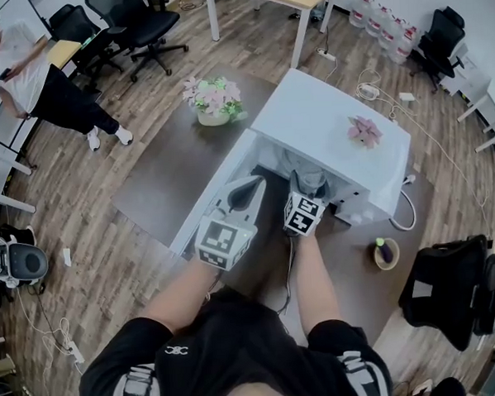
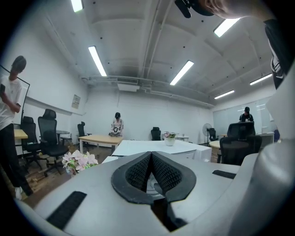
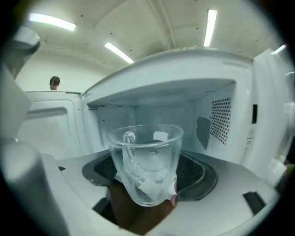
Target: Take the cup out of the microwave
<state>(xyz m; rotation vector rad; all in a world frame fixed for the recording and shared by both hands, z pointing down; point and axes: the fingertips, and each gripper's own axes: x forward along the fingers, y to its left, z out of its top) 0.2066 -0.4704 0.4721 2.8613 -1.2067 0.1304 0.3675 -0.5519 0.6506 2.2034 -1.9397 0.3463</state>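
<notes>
Glass cup [image 3: 145,152] clamped in right gripper [image 3: 146,177] jaws at the microwave [image 3: 221,129] mouth — open door [image 3: 50,129] leftward, left gripper [image 2: 152,177] jaws together.

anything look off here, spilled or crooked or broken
Nothing much stands out. The glass cup is upright and empty between the right gripper's pads, with no spill or crack visible. The microwave has its door open, as the job needs. The only oddity is the small pink flowers sitting on the microwave's top.

A potted pink flower [image 1: 214,99] stands on the brown table [image 1: 155,173], office chairs [image 1: 135,25] beyond it.
</notes>
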